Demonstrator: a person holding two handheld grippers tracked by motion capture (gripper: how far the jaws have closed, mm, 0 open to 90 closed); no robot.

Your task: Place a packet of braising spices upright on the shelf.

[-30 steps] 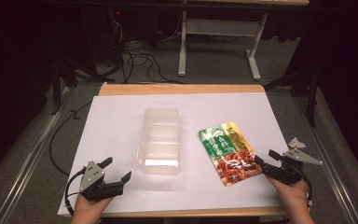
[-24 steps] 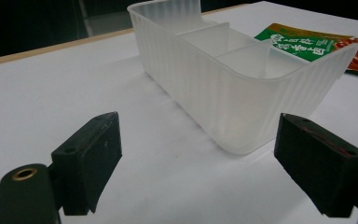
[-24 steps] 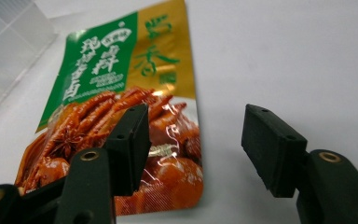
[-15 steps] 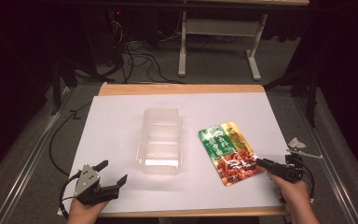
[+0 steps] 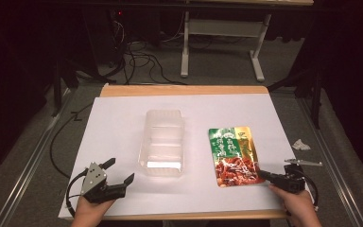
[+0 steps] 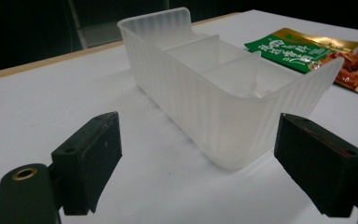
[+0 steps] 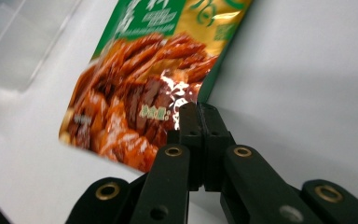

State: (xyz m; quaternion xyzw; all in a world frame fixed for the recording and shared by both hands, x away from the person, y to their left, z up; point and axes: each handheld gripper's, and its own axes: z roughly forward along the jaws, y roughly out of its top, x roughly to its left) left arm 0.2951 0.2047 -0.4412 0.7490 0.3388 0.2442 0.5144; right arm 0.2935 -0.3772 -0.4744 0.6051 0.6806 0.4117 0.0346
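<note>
Pinching down at the near right corner of the snack packet (image 5: 231, 155), the right gripper (image 5: 261, 174) has just been closing, and its jaws now meet with no gap, right at the packet's edge. Whether foil is actually caught between them I cannot tell; in the right gripper view (image 7: 200, 112) the tips sit against the packet (image 7: 140, 93). The packet lies flat on the white surface (image 5: 123, 127), just right of the clear plastic tray (image 5: 163, 142). The left gripper (image 5: 120, 171) gapes wide, holding nothing, aimed at the tray's (image 6: 205, 93) near end.
</note>
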